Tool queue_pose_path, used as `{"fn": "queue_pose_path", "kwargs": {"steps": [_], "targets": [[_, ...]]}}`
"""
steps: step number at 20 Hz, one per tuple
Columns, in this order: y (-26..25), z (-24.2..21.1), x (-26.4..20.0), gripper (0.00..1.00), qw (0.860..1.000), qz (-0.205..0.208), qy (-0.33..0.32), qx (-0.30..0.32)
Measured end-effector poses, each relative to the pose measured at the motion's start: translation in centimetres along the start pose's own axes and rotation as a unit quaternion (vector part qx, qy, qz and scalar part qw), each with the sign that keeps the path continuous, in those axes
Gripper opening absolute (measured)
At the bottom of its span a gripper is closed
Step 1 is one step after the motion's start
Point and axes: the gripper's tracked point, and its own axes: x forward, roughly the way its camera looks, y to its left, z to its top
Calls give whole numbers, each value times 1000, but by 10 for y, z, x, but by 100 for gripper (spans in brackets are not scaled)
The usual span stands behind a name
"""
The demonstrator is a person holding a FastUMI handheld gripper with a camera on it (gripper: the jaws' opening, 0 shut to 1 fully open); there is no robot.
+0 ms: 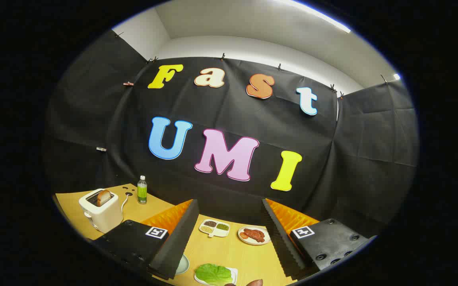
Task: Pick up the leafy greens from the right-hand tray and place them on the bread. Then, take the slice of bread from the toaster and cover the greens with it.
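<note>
You will find no readable text: the bottle (142,190) label is too small (square markers carry only patterns).

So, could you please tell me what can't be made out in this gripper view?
- Pale plate: mostly hidden behind a finger of the open tongs.
- Brown object beside the leafy greens: cut off at the view's bottom.
- Divided dish: contents too small to identify.

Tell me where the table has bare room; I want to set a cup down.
Between the open gripper fingers, bare wood lies between the leafy greens and the divided dish and meat plate. Another patch lies between toaster and bottle. Near the greens' tray it is crowded.
</note>
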Motion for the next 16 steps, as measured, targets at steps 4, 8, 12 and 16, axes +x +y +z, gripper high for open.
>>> {"fn": "queue_pose_path", "kwargs": {"steps": [4, 8, 12, 16], "targets": [[0, -1, -4, 97, 1000, 1, 3, -1], [-2, -2, -6, 97, 1000, -1, 7, -2], [-5, -4, -10, 97, 1000, -5, 12, -2], [-8, -4, -12, 97, 1000, -8, 13, -2]]}}
